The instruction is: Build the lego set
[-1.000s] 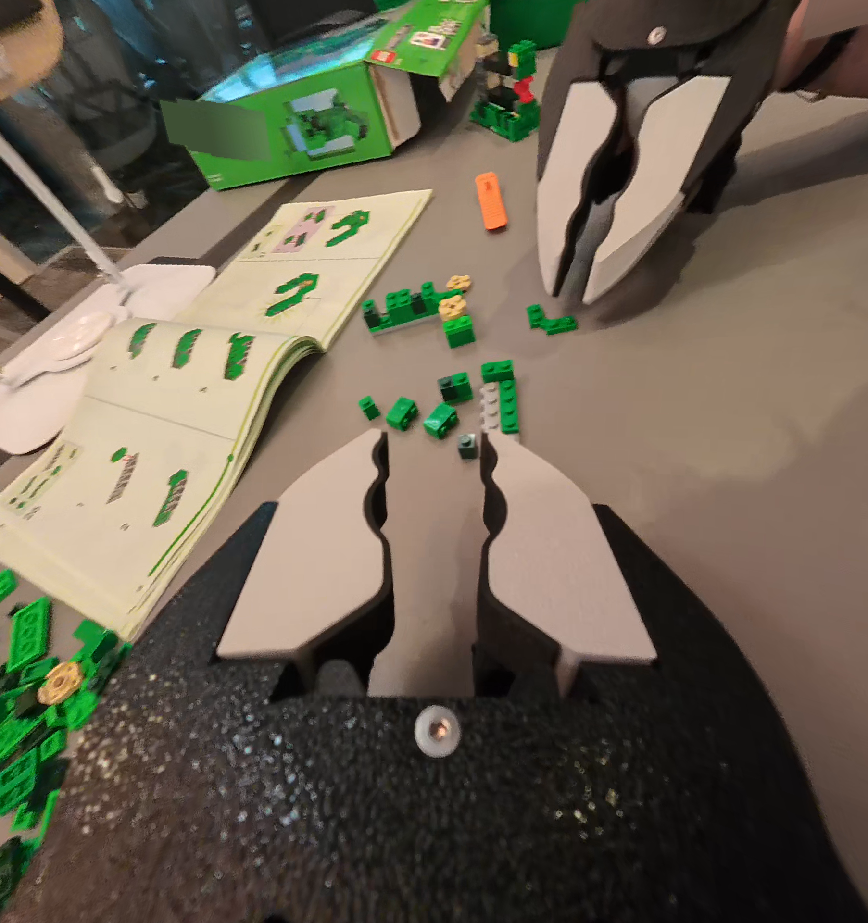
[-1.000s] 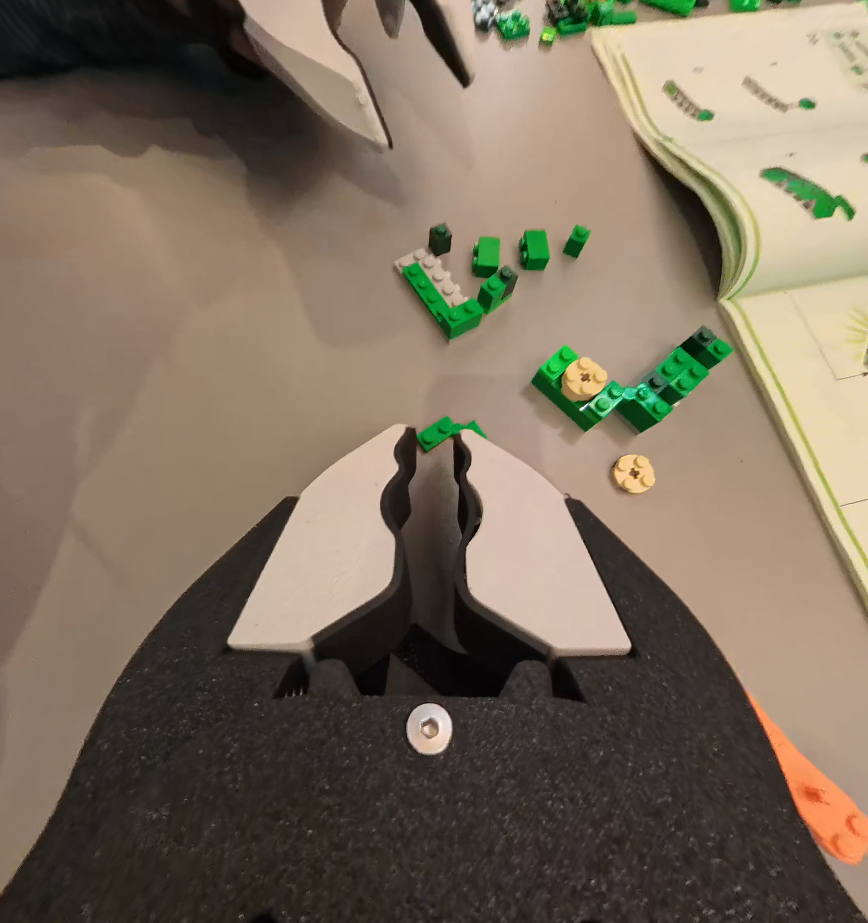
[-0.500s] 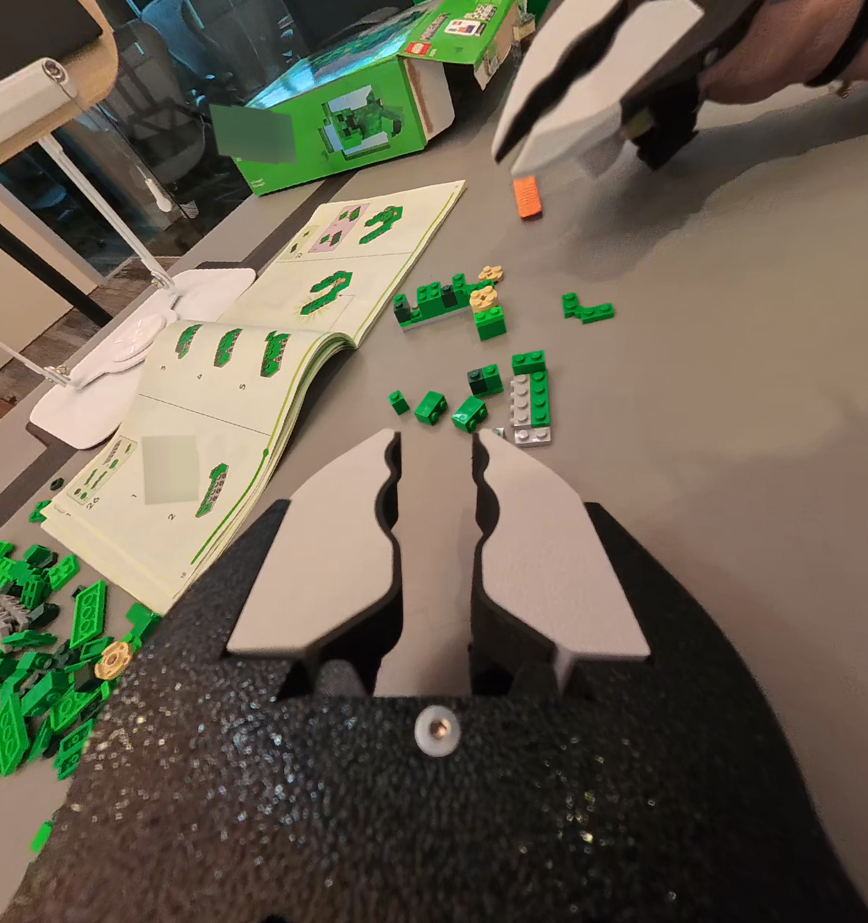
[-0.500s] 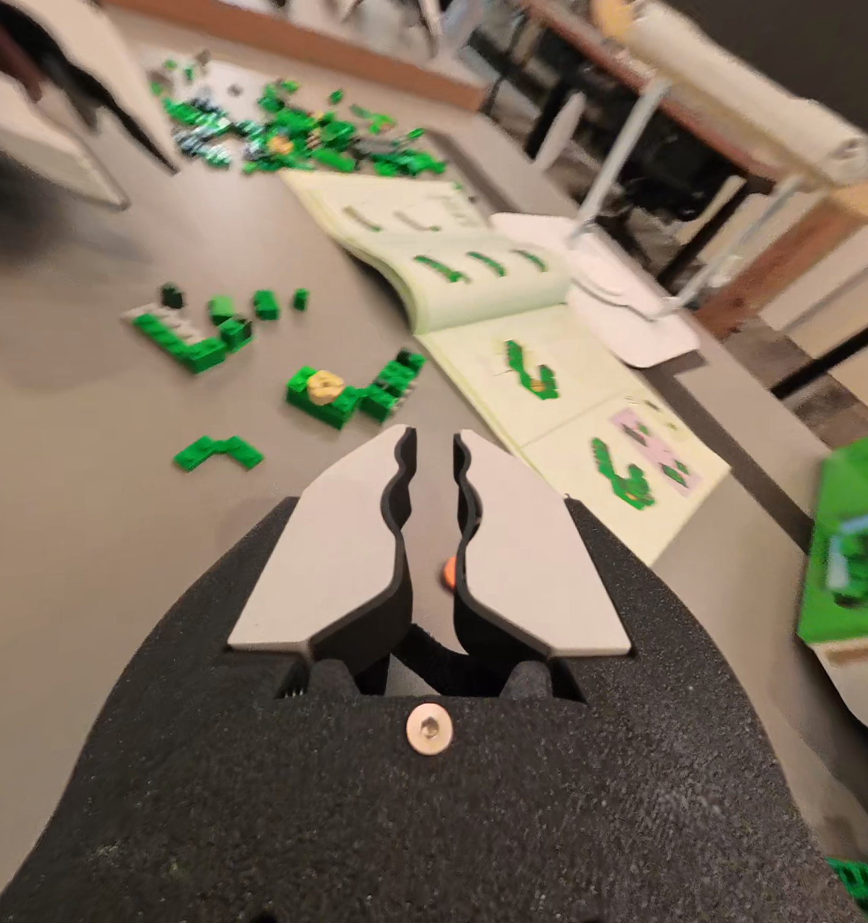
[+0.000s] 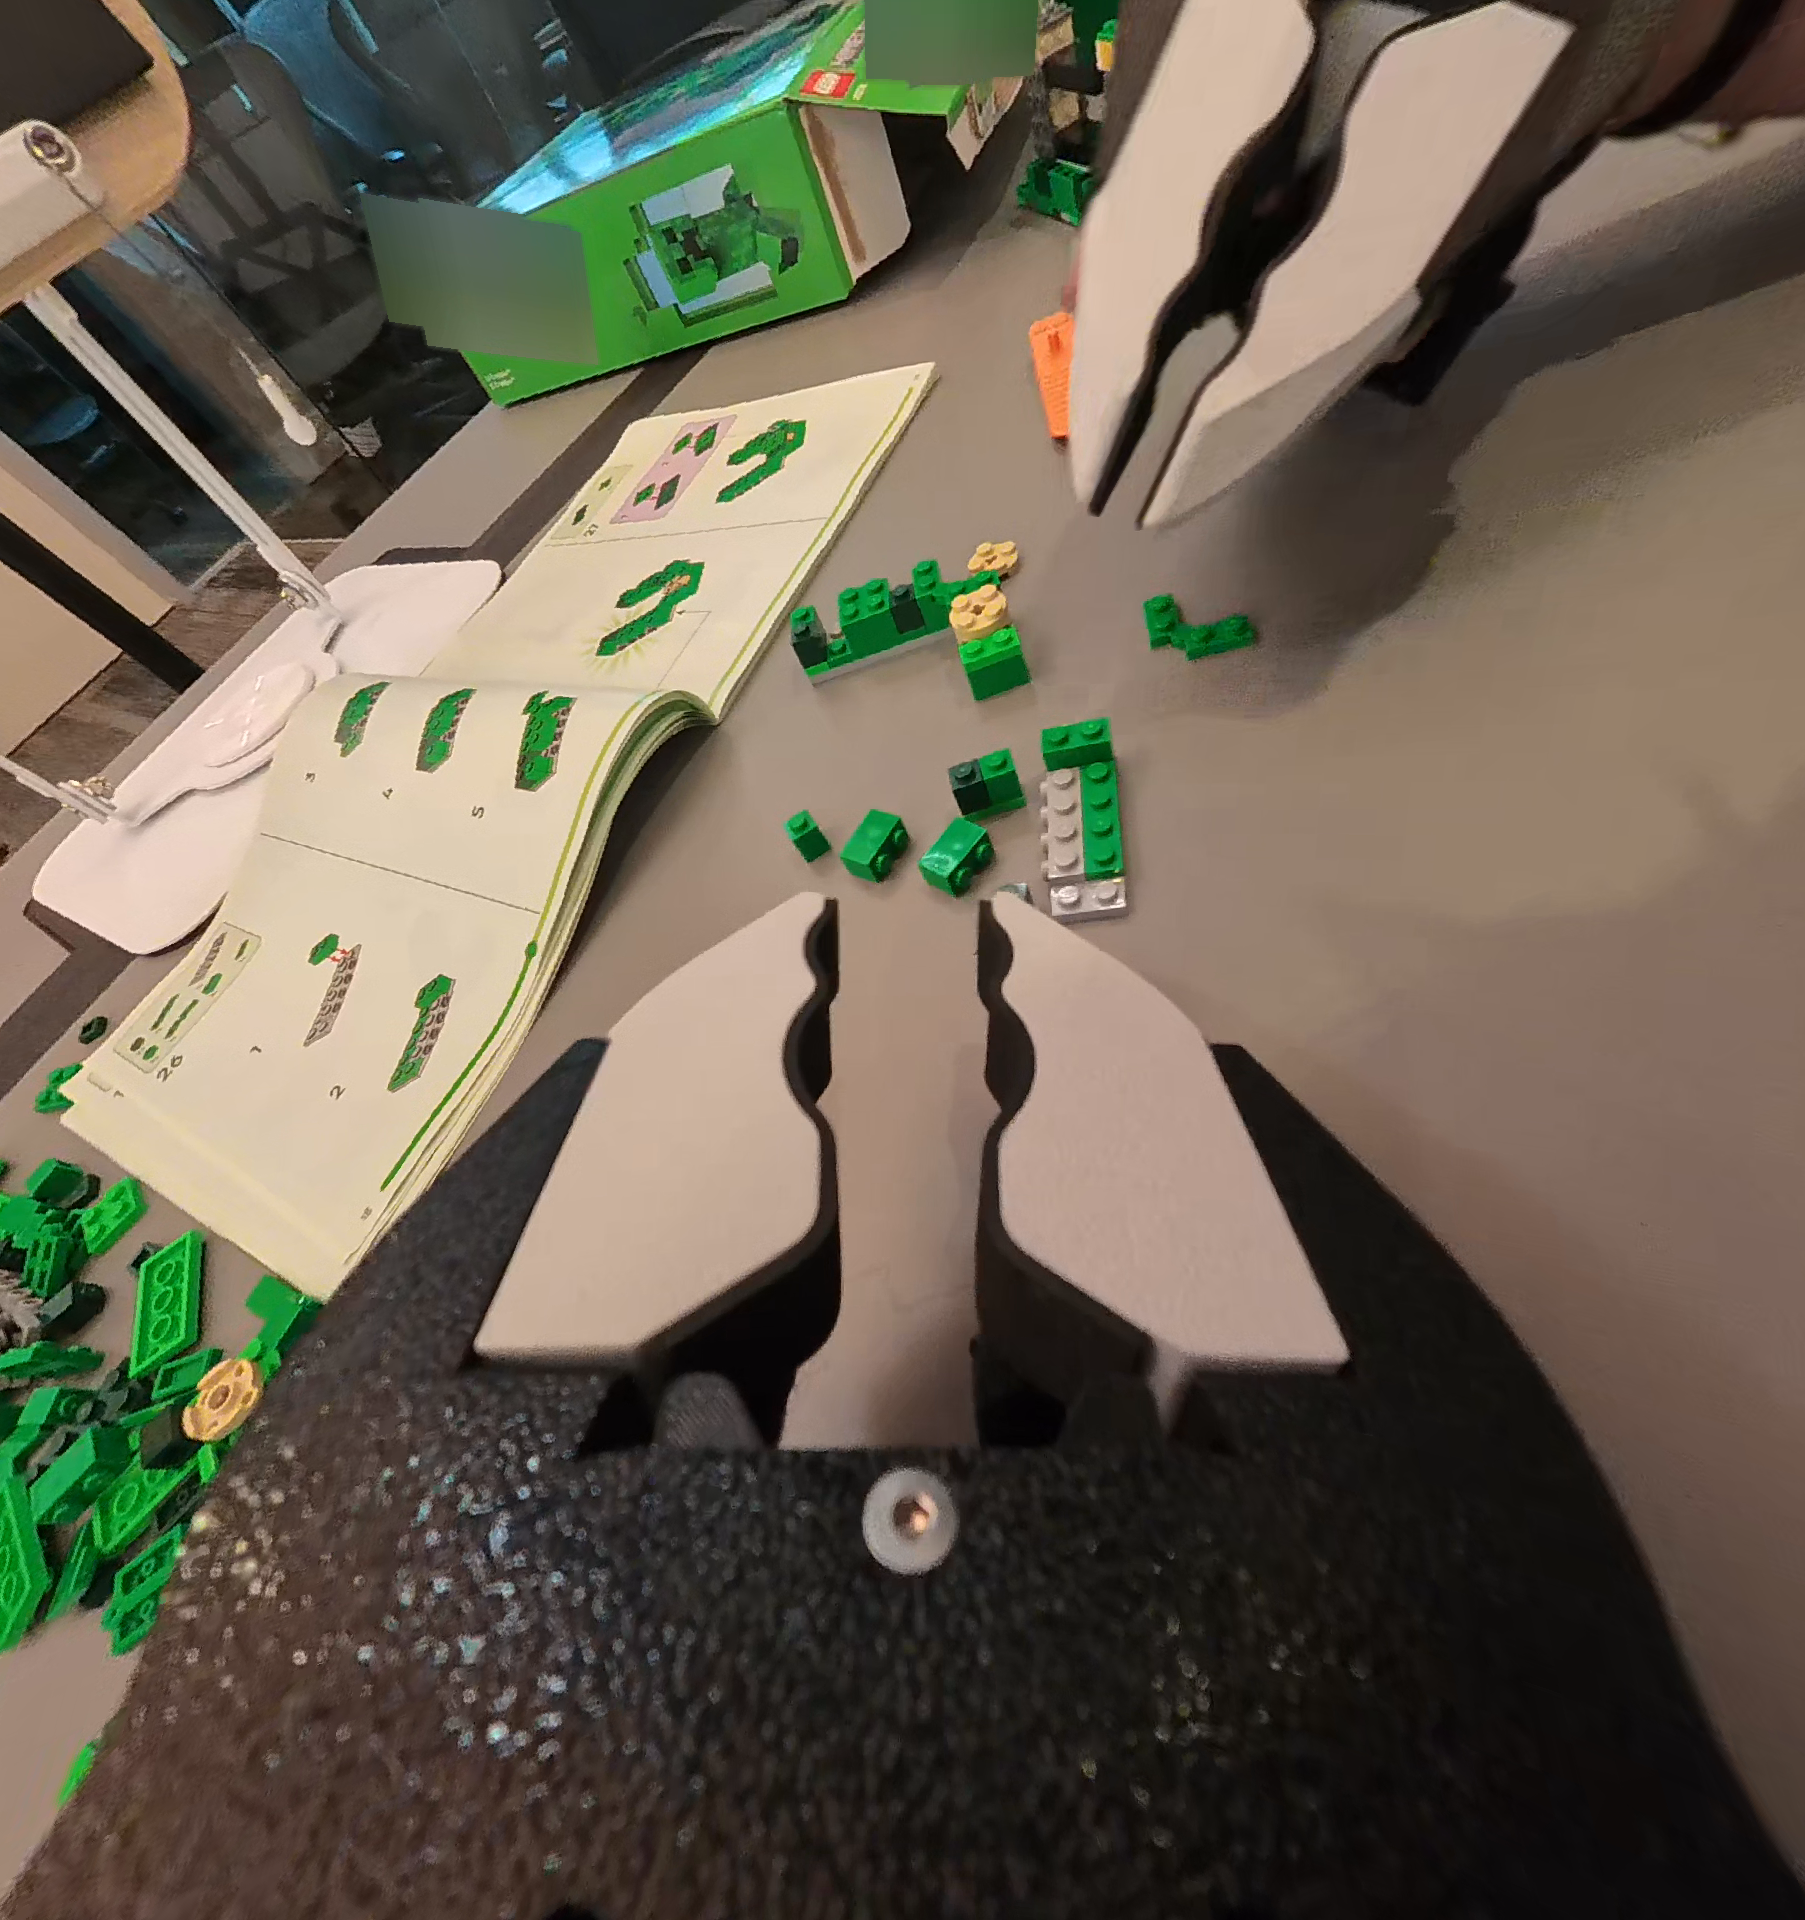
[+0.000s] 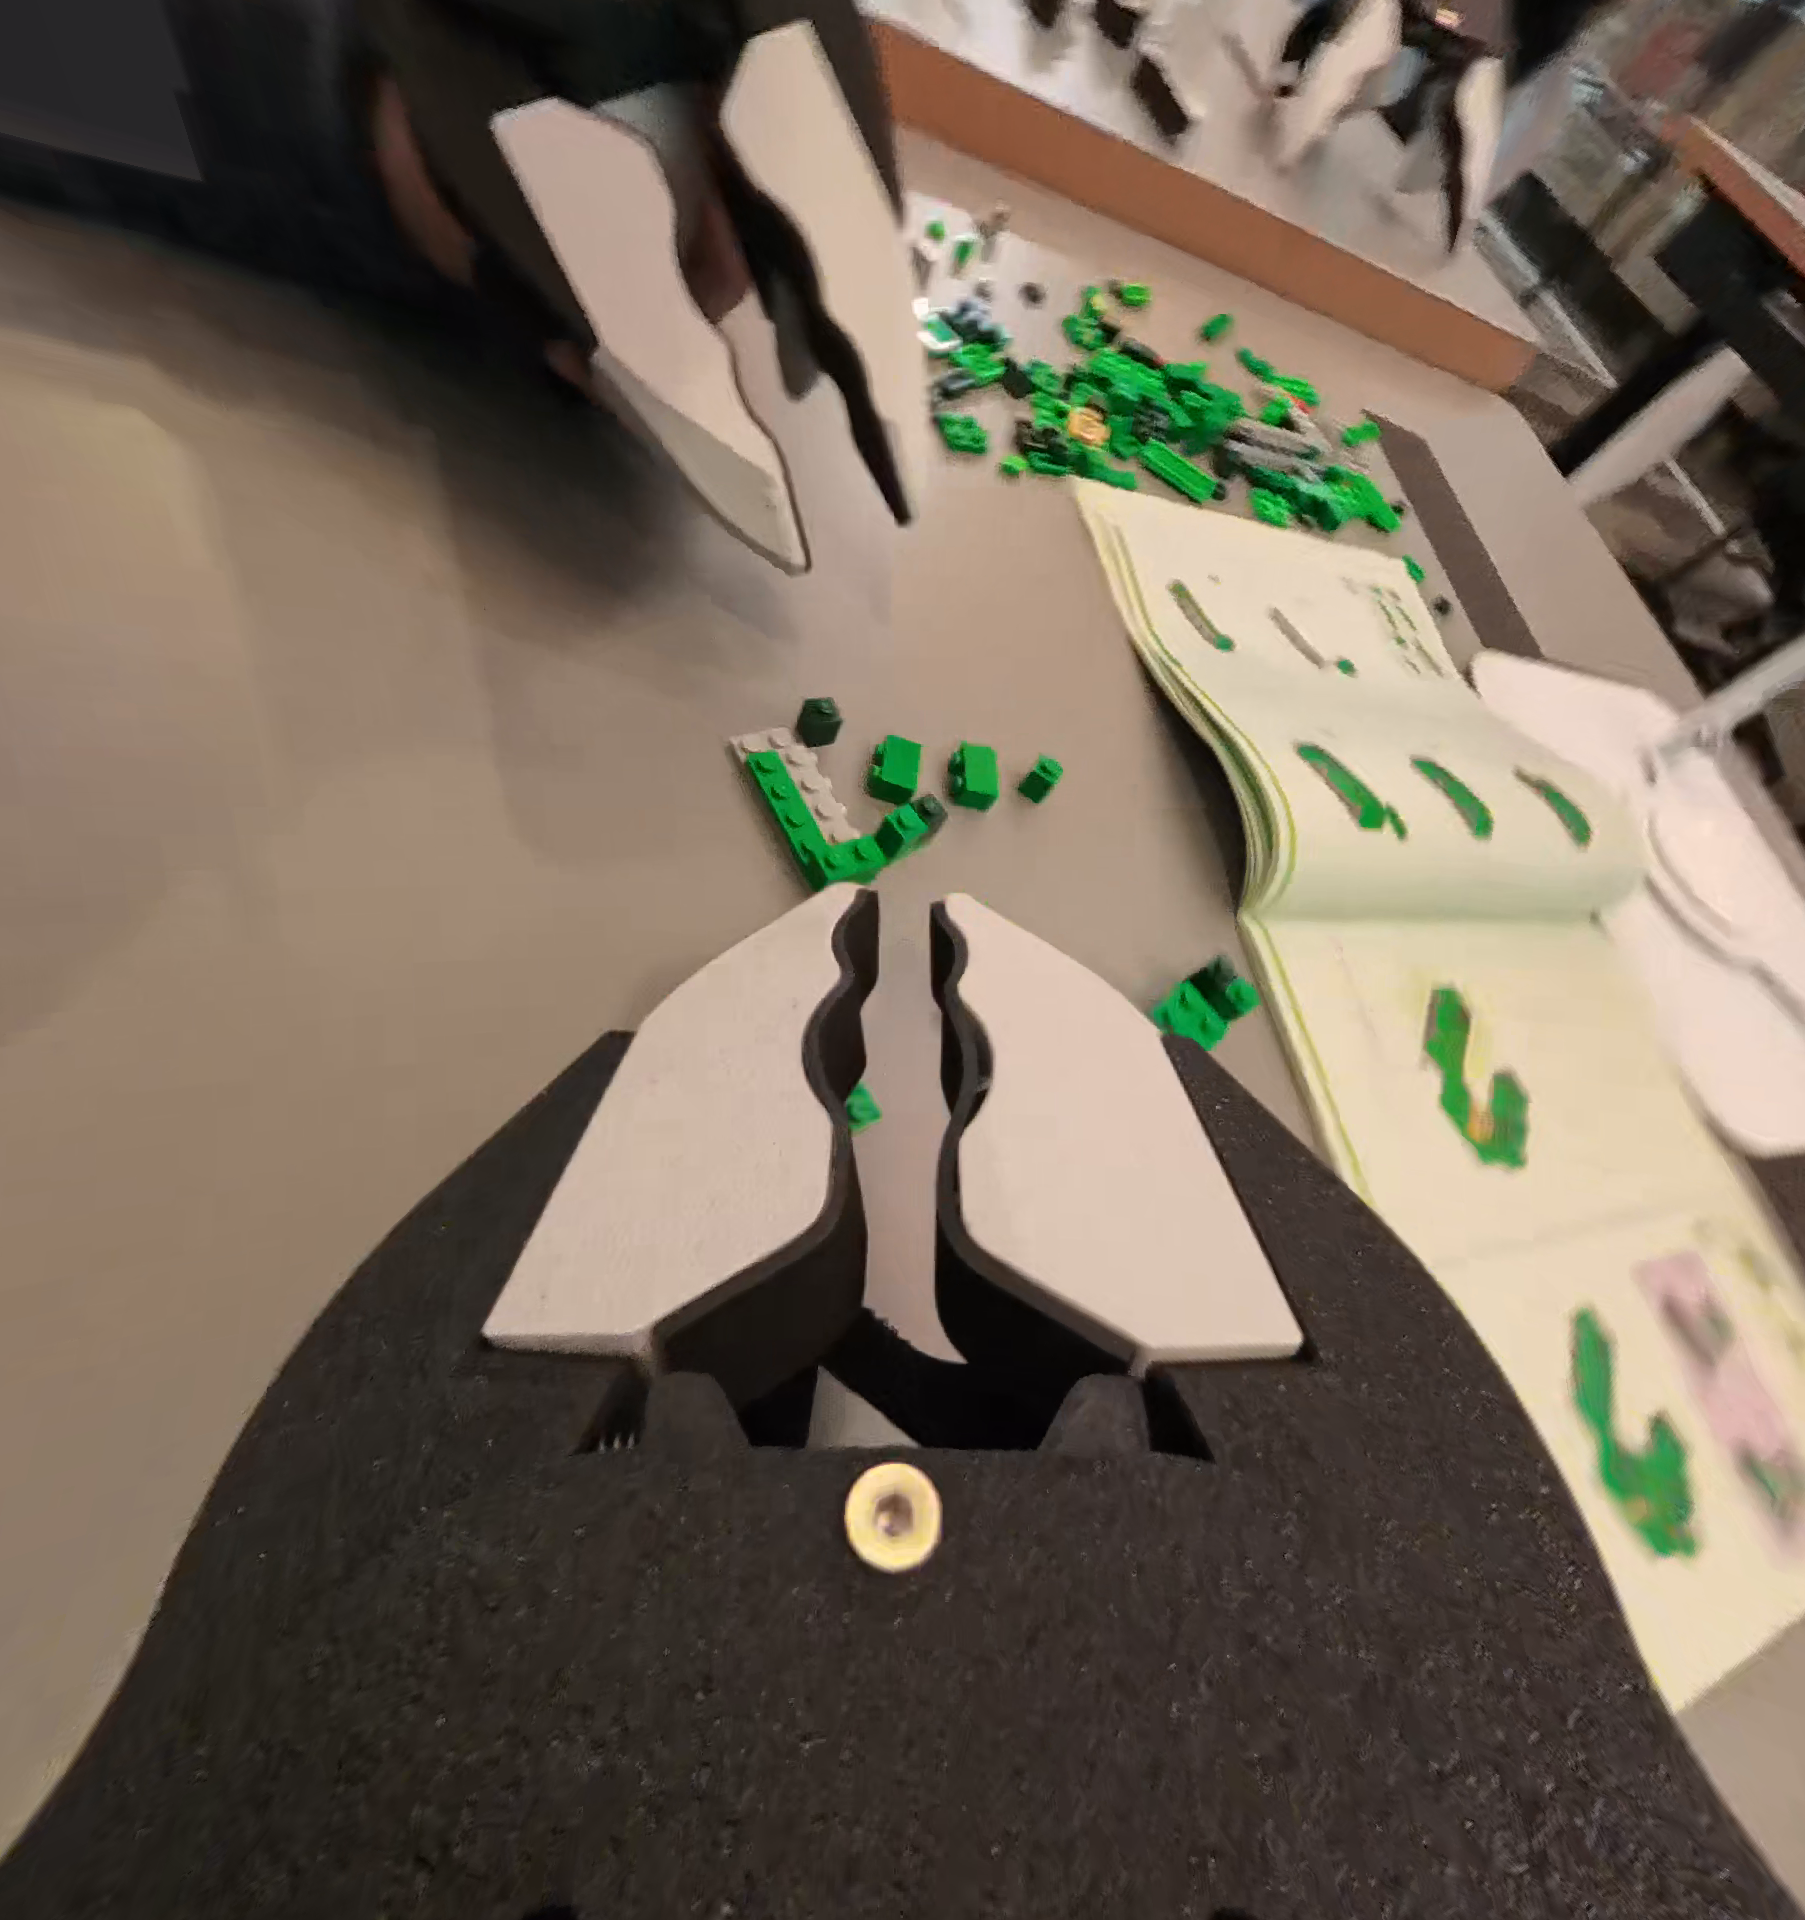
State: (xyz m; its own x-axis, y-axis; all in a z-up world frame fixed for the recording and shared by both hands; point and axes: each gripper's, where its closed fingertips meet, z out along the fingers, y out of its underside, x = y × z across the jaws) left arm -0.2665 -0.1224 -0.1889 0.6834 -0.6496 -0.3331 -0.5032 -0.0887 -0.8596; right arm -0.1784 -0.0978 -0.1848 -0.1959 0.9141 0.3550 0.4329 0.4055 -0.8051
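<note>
Small hard green plastic bricks [image 5: 874, 844] lie loose on the grey table [image 5: 1500, 935] between the empty, parted left gripper [image 5: 903, 920] and the empty, narrowly parted right gripper [image 6: 903, 909], light and likely slippery, best pinched across flat sides, beside an open printed instruction booklet [image 5: 441, 831] and green box [image 5: 690, 239].

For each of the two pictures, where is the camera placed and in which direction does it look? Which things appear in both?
Left wrist view: sits on the left gripper, looking forward over the grey table toward the green box; its own open fingers show, and the right gripper above.
Right wrist view: sits on the right gripper, looking the opposite way toward the loose brick pile; its own narrowly parted fingers show, and the left gripper beyond.
Shared: the open instruction booklet and the grey-and-green plate assembly.
</note>
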